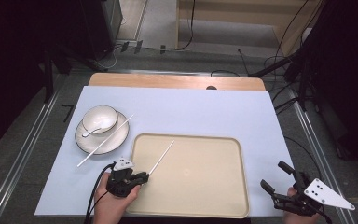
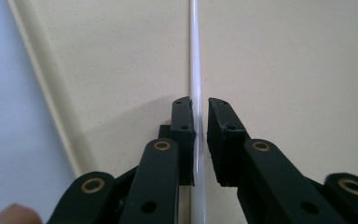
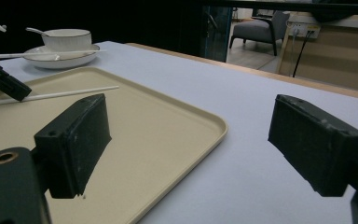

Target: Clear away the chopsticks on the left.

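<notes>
Your left tool (image 1: pixel 140 177) sits at the tray's (image 1: pixel 235 205) 8 o'clock corner with one white chopstick (image 1: pixel 162 157) running between its jaws. In the left gripper view the chopstick (image 2: pixel 195 70) touches one pad, while a thin gap shows on the other side, so the jaws are nearly together but not clamped on it. The stick lies flat on the tray, pointing toward 1 o'clock from that tool. This looks like the letting-go step: the first chopstick is set down on the tray.

The second chopstick (image 1: pixel 106 140) rests across the plate (image 1: pixel 81 140) at 10 o'clock from the tray, beside the bowl (image 1: pixel 100 119) with the spoon (image 1: pixel 92 129) in it.

Your right tool (image 1: pixel 286 186) waits over the table (image 1: pixel 191 109) off the tray's 4 o'clock corner, jaws wide apart and empty.

Next, you would likely open the left tool a little more, lift clear without dragging the stick, then go to 10 o'clock for the other one. It lies slanted on the plate rim, so a careless touch could roll it.
</notes>
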`<state>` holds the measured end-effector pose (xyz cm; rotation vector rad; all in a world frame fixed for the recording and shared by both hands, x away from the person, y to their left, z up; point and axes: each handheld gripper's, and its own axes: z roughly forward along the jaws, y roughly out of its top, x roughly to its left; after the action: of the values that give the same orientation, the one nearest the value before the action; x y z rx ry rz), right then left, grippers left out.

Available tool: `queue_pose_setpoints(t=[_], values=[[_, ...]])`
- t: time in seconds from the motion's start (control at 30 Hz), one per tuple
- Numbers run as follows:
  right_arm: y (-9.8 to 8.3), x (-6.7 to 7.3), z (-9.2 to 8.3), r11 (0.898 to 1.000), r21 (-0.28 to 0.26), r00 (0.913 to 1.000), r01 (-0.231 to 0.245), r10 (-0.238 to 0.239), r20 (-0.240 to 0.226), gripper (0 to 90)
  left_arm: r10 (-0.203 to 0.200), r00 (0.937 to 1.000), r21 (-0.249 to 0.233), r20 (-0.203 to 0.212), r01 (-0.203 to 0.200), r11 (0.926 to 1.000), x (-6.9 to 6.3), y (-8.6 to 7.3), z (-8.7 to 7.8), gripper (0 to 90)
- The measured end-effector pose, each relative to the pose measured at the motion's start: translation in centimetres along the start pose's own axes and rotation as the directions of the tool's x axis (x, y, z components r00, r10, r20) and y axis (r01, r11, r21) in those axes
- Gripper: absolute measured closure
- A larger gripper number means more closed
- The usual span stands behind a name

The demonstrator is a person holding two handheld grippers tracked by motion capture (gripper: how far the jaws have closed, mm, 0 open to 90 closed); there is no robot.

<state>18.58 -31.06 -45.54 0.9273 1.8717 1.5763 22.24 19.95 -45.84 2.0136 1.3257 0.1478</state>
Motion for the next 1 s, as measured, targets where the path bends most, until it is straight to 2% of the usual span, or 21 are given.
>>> queue_pose_setpoints(t=[0.07, 0.13, 0.2, 0.27, 0.33, 0.4, 0.43, 0.47, 0.53, 0.67, 0.87, 1.0], values=[[0.0, 0.0, -0.1, 1.0, -0.001, 1.0, 0.003, -0.003, 0.003, 13.0, -0.006, 1.0, 0.008, 0.006, 0.006, 0.9999, 0.1, 0.3, -0.1, 74.6], [0.1, 0.0, -0.2, 1.0, -0.005, 1.0, 0.003, -0.003, 0.005, 12.9, 0.003, 0.9998, 0.011, 0.018, -0.003, 0.9999, 0.2, 0.7, -0.2, 75.6], [0.1, -0.1, -0.3, 1.0, -0.013, 1.0, 0.003, -0.003, 0.003, 12.9, -0.009, 0.9992, -0.017, 0.038, 0.01, 0.9998, 0.5, 1.4, -0.6, 75.7], [0.1, -0.2, -0.4, 1.0, -0.012, 1.0, -0.002, 0.002, 0.001, 12.9, 0.013, 0.9996, -0.018, 0.025, -0.013, 0.9998, 0.5, 2.3, -0.5, 76.8], [0.0, -0.3, -0.3, 1.0, -0.01, 1.0, -0.002, 0.002, -0.001, 12.9, 0.028, 0.999, -0.017, 0.034, -0.028, 0.9995, 0.4, 3.0, -0.2, 79.5], [-0.1, -0.4, -0.3, 1.0, -0.01, 0.9999, -0.01, 0.01, -0.005, 12.9, 0.04, 0.9979, -0.015, 0.051, -0.039, 0.9991, 0.1, 3.7, 0.5, 82.7], [-0.1, -0.4, -0.3, 1.0, -0.009, 0.9999, -0.01, 0.01, -0.007, 12.9, 0.043, 0.9963, -0.007, 0.075, -0.043, 0.9991, -0.1, 4.4, 1.3, 86.6], [-0.1, -0.4, -0.2, 1.0, -0.008, 0.9999, -0.012, 0.012, -0.009, 12.9, 0.043, 0.9963, -0.007, 0.075, -0.043, 0.9991, -0.1, 4.4, 1.3, 89.3], [-0.1, -0.4, -0.2, 1.0, -0.005, 0.9998, -0.012, 0.012, -0.013, 12.9, 0.048, 0.9931, 0.011, 0.107, -0.049, 0.9987, -0.5, 5.5, 2.6, 90.0], [-0.1, -0.4, -0.2, 1.0, -0.003, 0.9998, -0.013, 0.013, -0.014, 12.9, 0.068, 0.9914, 0.03, 0.112, -0.072, 0.9969, -1.0, 6.4, 3.9, 90.0], [-0.2, -0.4, -0.2, 1.0, -0.001, 0.9997, -0.014, 0.014, -0.02, 12.9, 0.099, 0.9911, 0.08, 0.088, -0.106, 0.9911, -1.6, 7.3, 6.2, 90.0], [-0.2, -0.4, -0.1, 1.0, -0.001, 0.9997, -0.012, 0.012, -0.023, 12.9, 0.084, 0.9922, 0.082, 0.093, -0.091, 0.9924, -1.4, 7.6, 6.9, 90.0]])
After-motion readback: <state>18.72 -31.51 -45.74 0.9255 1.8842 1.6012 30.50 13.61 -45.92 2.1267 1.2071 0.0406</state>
